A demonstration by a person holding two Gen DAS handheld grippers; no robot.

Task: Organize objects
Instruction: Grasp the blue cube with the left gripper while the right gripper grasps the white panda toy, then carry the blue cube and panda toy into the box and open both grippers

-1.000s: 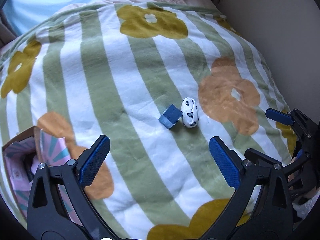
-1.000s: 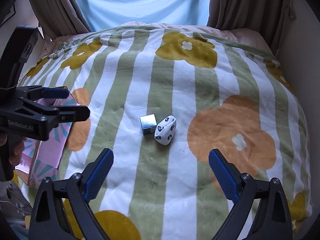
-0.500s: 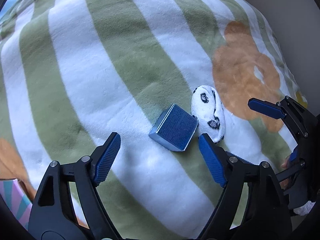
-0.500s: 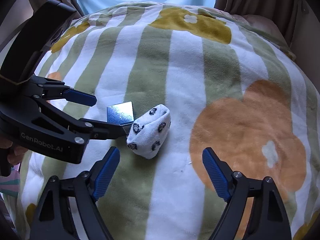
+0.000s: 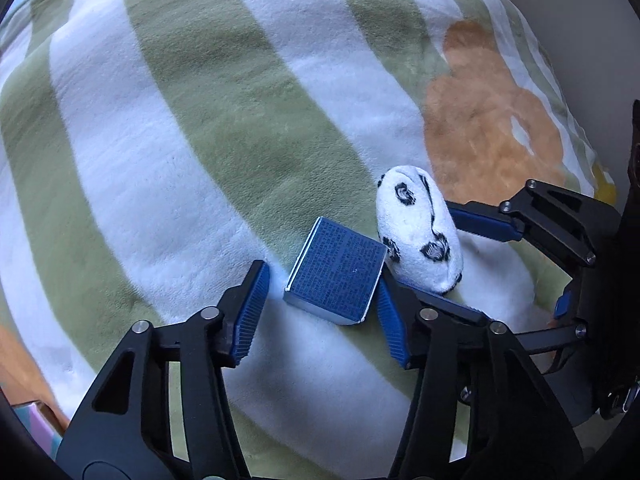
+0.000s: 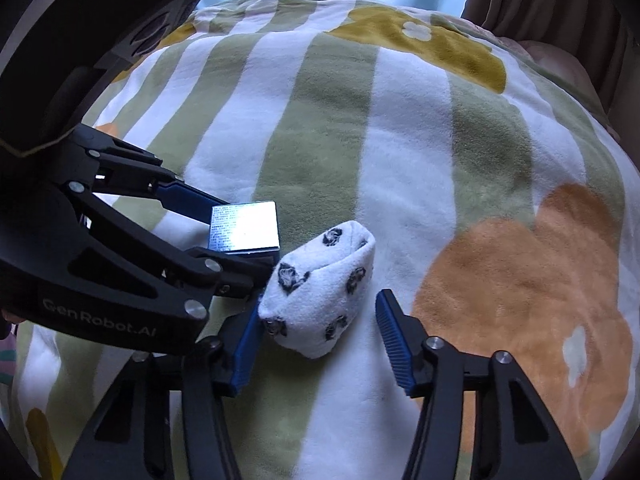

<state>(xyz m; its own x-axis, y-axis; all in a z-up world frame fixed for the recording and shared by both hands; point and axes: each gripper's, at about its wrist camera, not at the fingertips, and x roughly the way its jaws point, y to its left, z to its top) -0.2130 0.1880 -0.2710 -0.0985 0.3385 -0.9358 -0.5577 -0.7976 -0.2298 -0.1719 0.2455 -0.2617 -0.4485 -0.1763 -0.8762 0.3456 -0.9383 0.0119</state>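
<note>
— Left wrist view, item one: small blue box (image 5: 338, 276), lying flat on the striped blanket (image 5: 200, 140), set between the left gripper (image 5: 320, 312) fingers. Fingers apart; the right-hand pad sits against the box's edge, the left-hand pad stands just off its corner with a sliver of blanket showing.

— Item two?

— Rolled white sock with black prints (image 6: 320, 300), touching the box's far corner. Right wrist view places it between the right gripper (image 6: 320, 340) fingers, also spread: the left pad (image 6: 246, 344) touches the sock's end, the right pad stands clear of it.

— Room around them?

— Tight on the inner side; the left gripper's right finger lies just beside the sock and the right gripper's left finger. Beyond both fingertips, open blanket runs far ahead. A wall borders the blanket's right edge, well apart from the sock.
</note>
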